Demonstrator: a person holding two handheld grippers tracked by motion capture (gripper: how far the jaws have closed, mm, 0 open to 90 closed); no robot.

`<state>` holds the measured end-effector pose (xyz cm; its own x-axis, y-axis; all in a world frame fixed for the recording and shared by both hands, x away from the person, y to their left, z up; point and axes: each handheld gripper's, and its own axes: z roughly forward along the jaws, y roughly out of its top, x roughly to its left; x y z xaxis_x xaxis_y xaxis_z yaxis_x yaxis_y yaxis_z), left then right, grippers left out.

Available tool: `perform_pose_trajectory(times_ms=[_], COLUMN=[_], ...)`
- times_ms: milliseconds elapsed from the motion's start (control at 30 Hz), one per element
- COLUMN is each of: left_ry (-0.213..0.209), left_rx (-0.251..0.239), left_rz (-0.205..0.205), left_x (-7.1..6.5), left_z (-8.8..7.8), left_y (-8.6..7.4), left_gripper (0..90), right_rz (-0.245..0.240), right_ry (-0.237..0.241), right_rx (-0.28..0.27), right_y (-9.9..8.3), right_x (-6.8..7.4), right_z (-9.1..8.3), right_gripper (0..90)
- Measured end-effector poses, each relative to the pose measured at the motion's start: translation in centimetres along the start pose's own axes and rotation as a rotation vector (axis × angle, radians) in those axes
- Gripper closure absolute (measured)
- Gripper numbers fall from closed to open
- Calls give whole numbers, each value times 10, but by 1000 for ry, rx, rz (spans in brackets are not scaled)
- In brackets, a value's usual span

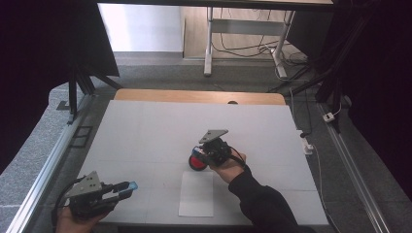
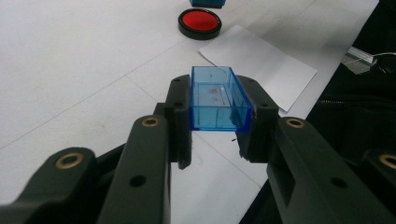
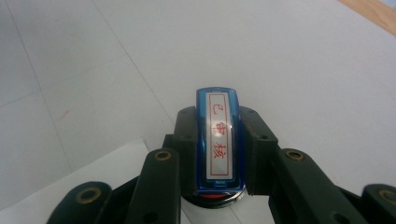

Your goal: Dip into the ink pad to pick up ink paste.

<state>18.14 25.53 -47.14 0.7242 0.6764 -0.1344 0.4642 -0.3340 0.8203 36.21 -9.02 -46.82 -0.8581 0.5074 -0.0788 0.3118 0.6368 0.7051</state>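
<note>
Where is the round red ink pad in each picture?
High view: the red ink pad sits mid-table, just left of the right claw, above the white paper.
Left gripper view: top centre, beyond the blue cap held in the left claw, beside the paper's far corner.
Right gripper view: a red sliver at the bottom, under the blue stamp.
Shared landmark: the white paper.

A lab: white test table point(image 1: 145, 131) on rails point(image 1: 43, 165) (loose floor cables point(image 1: 243, 48)).

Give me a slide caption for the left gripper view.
Left gripper clamps a clear blue cap; red ink pad and white paper lie beyond.
</note>
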Motion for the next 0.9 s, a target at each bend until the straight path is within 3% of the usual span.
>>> perform_pose_trajectory(times_ms=[700, 900], left_ry=[-1, -1], left_rx=[3, 5], left_rz=[3, 3], left_x=[0, 0], left_z=[0, 0], left_y=[0, 0], left_gripper=[680, 680], right_rz=[-13, 8], right_ry=[-4, 2], right_rx=[47, 50], right_y=[-9, -8], right_x=[2, 2], right_z=[18, 20], right_gripper=[710, 713])
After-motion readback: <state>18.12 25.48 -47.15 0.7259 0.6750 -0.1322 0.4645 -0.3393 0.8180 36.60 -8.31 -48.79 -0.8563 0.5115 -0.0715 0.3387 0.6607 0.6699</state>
